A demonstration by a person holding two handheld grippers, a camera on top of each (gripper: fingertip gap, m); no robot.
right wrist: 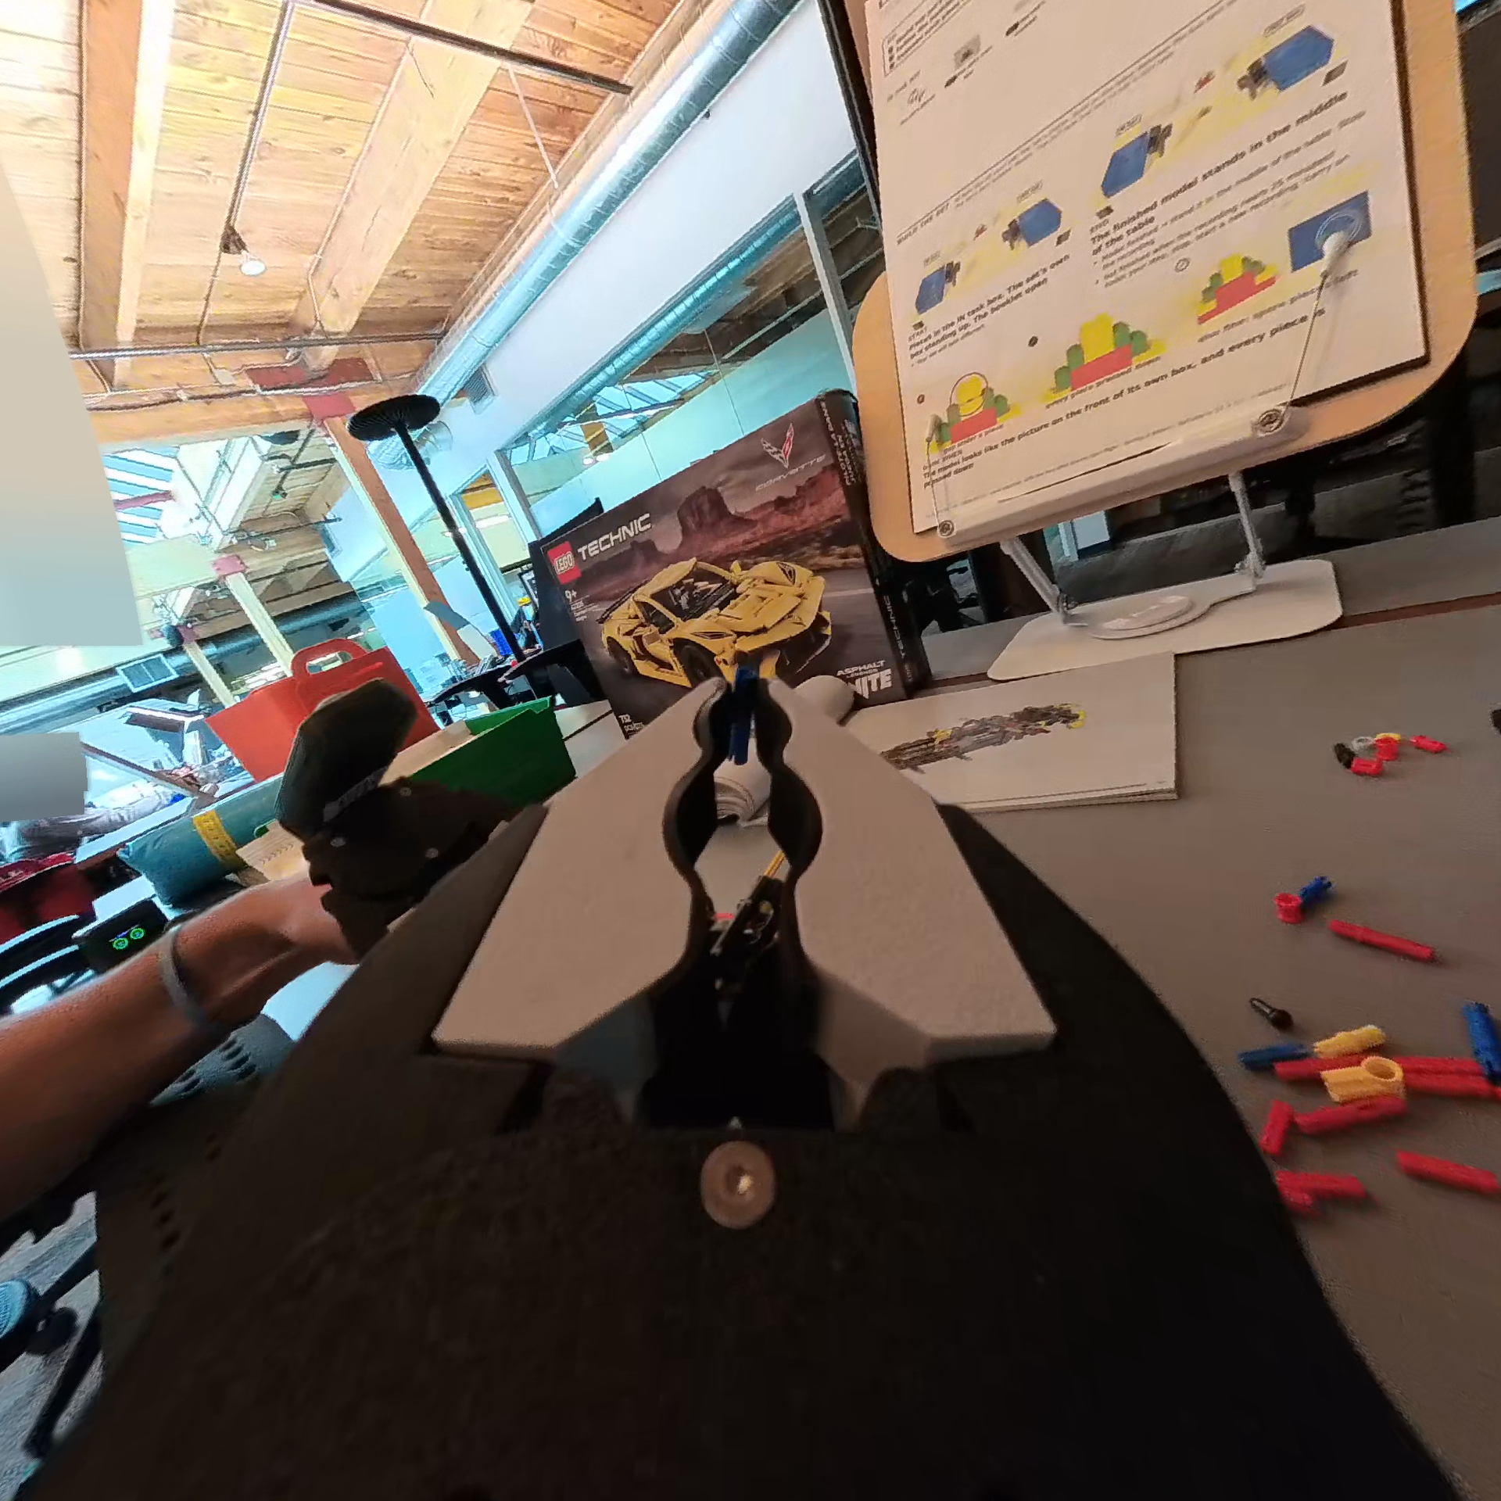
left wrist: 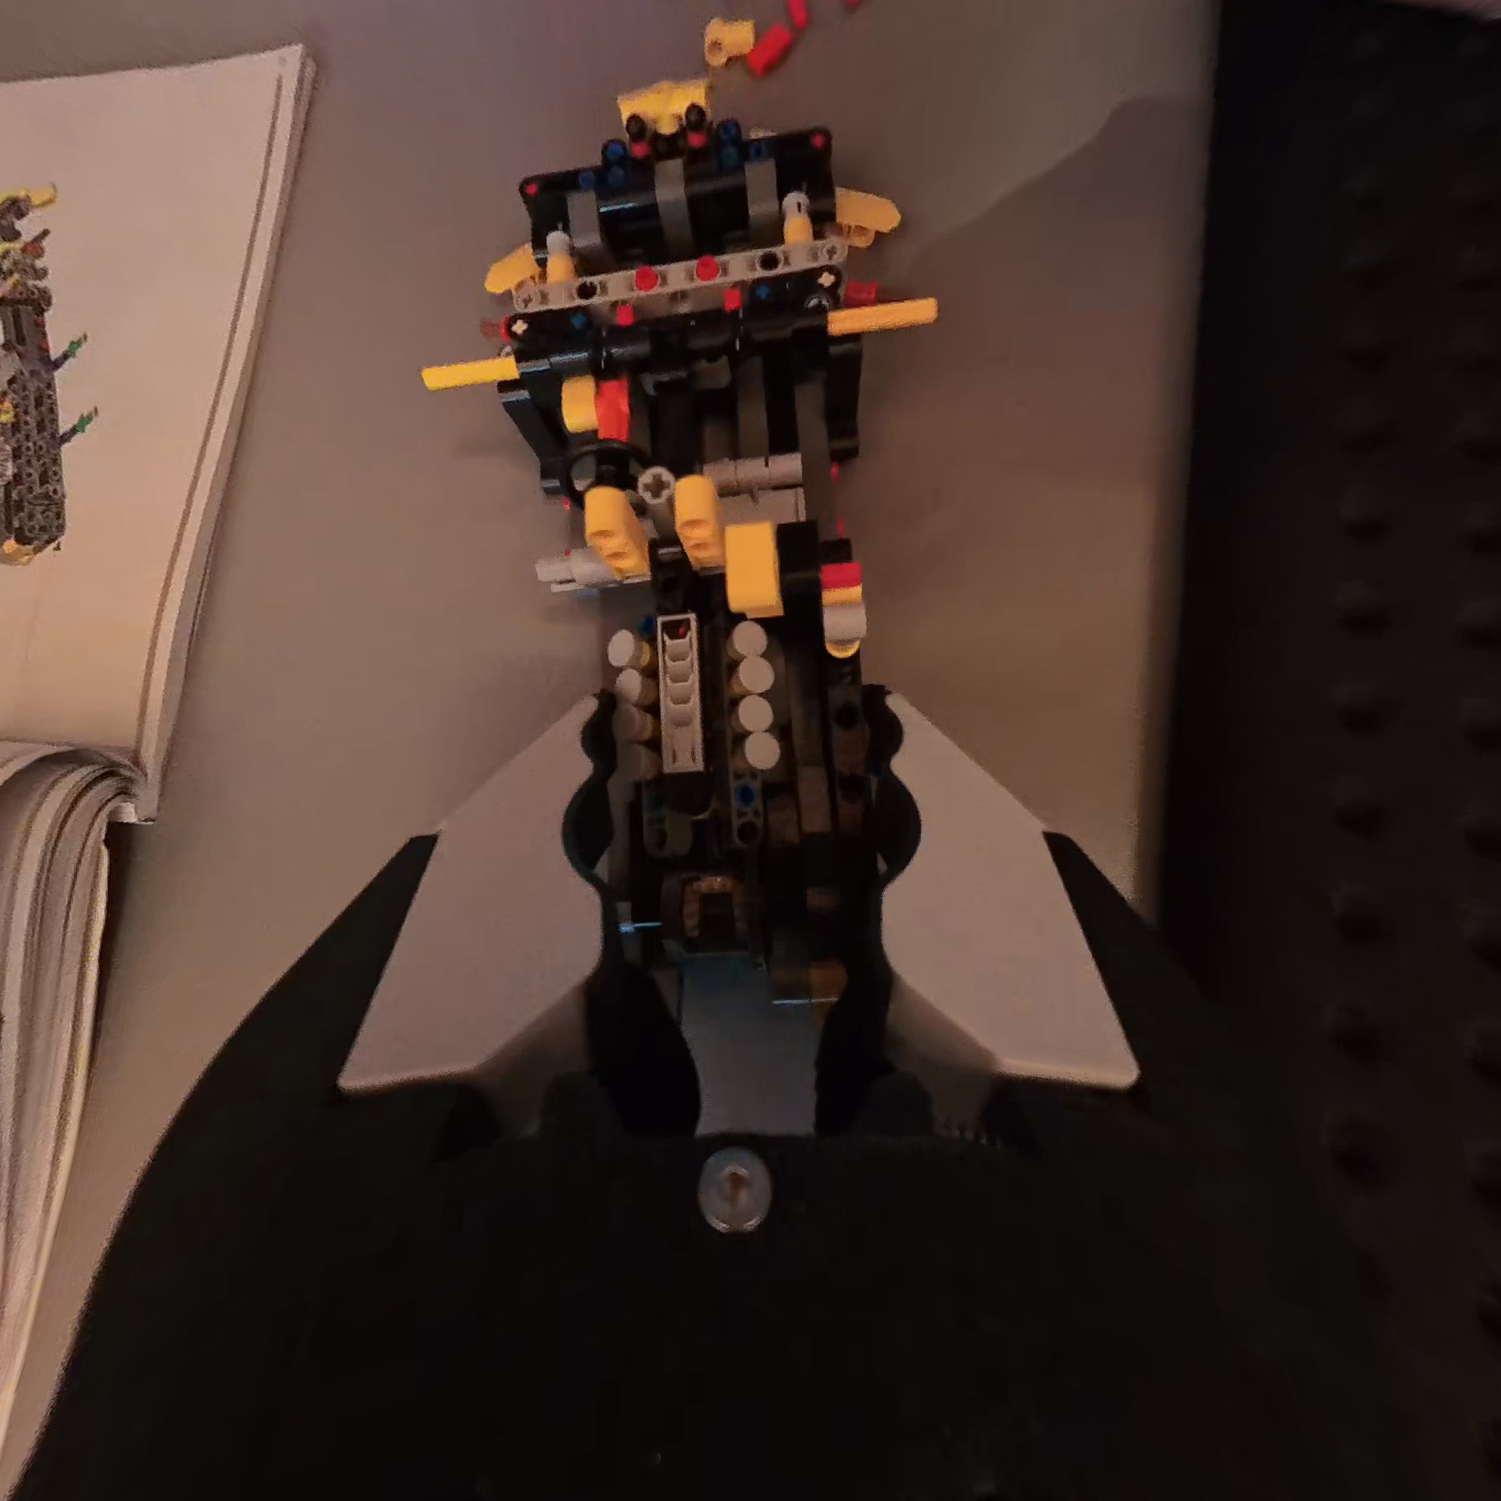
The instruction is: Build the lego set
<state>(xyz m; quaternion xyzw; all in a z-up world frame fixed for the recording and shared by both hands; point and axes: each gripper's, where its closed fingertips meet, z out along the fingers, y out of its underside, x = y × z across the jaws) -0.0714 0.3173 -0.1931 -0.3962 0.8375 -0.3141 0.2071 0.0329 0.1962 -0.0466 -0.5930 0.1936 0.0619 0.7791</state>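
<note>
A long black, grey and yellow lego model lies on the grey table and reaches away from me in the left wrist view. My left gripper is shut on the near end of the model, its black pads pressed on both sides. In the right wrist view my right gripper is shut on a small blue pin held at the fingertips, raised above the table. A bit of the model shows low between the right fingers. The left gripper's body and a person's arm show at the left.
An open instruction booklet lies left of the model; it also shows in the right wrist view. Loose red, blue and yellow pins are scattered on the table at right. The set's box and a sheet on a stand are behind. The tips of one gripper are about 20 centimetres away from the tips of the other.
</note>
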